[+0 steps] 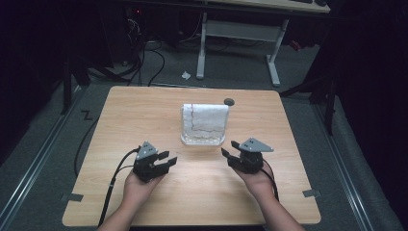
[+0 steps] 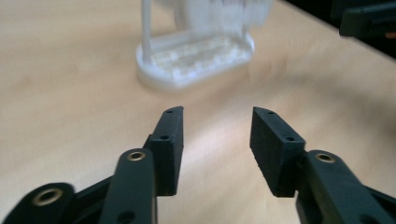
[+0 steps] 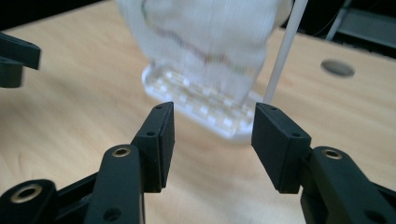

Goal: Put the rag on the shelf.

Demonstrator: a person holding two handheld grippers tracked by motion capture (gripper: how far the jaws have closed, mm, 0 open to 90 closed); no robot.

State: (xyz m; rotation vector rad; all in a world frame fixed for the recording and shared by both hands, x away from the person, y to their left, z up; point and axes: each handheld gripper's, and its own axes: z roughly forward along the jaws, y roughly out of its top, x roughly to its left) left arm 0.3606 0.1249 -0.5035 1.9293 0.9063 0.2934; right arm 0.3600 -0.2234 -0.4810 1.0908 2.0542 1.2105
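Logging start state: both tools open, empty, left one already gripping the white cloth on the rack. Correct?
Not quite: the left tool grips nothing. The high view shows it short of the white cloth on the rack, jaws apart. The right tool is likewise open and empty.

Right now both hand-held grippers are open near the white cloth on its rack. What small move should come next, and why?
Probably ease the right hand-held gripper forward toward the white cloth hanging on the white rack. Its jaws stand open and empty, apart from the cloth, which lies straight ahead in its own view. The left hand-held gripper is open too.
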